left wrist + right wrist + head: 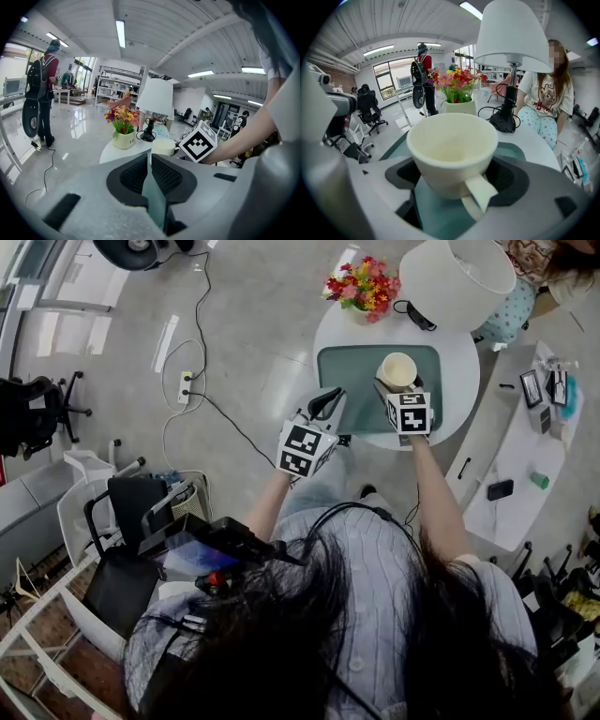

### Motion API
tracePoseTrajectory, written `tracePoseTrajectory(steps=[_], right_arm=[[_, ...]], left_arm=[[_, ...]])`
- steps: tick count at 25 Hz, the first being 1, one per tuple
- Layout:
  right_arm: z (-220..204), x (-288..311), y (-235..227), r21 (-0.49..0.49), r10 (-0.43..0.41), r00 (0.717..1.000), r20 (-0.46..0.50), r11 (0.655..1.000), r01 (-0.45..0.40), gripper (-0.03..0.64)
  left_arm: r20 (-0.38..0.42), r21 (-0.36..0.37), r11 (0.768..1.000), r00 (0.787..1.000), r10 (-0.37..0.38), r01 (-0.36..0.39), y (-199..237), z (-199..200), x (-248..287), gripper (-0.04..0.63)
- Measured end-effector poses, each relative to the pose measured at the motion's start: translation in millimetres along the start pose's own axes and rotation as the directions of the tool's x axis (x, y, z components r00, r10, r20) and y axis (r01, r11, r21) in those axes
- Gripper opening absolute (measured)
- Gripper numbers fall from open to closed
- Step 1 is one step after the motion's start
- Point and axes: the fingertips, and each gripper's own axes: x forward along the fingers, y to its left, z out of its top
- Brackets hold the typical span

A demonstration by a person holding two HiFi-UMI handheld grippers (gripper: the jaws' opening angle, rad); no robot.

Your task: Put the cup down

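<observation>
Just one cup (452, 136), clasped in the right gripper (454, 164).

Mat (358, 371) bare twd frame centre, open fr below; flowers (364, 283) & lamp (459, 277) crowd table's (461, 390) upper edge.

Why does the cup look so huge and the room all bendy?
Right gripper view: the wide-angle lens sits right by the cup, so it looms and the ceiling bends. Head view: from high above, it looks small.
</observation>
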Motion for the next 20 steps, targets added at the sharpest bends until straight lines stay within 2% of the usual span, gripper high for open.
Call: tracePoseTrajectory(steps=[15, 20], right_arm=[[-1, 21, -13, 0.005, -0.032, 0.999, -0.013, 0.999, 0.032, 0.408], [-4, 22, -11, -0.057, -0.038, 0.999, -0.023, 0.998, 0.037, 0.408]], left_arm=[[-0.018, 0.009, 1.000, 1.000, 0.006, -0.006, 7, -4, -3, 0.018], [-0.020, 0.011, 1.000, 1.000, 0.009, -0.009, 6, -6, -3, 0.018]])
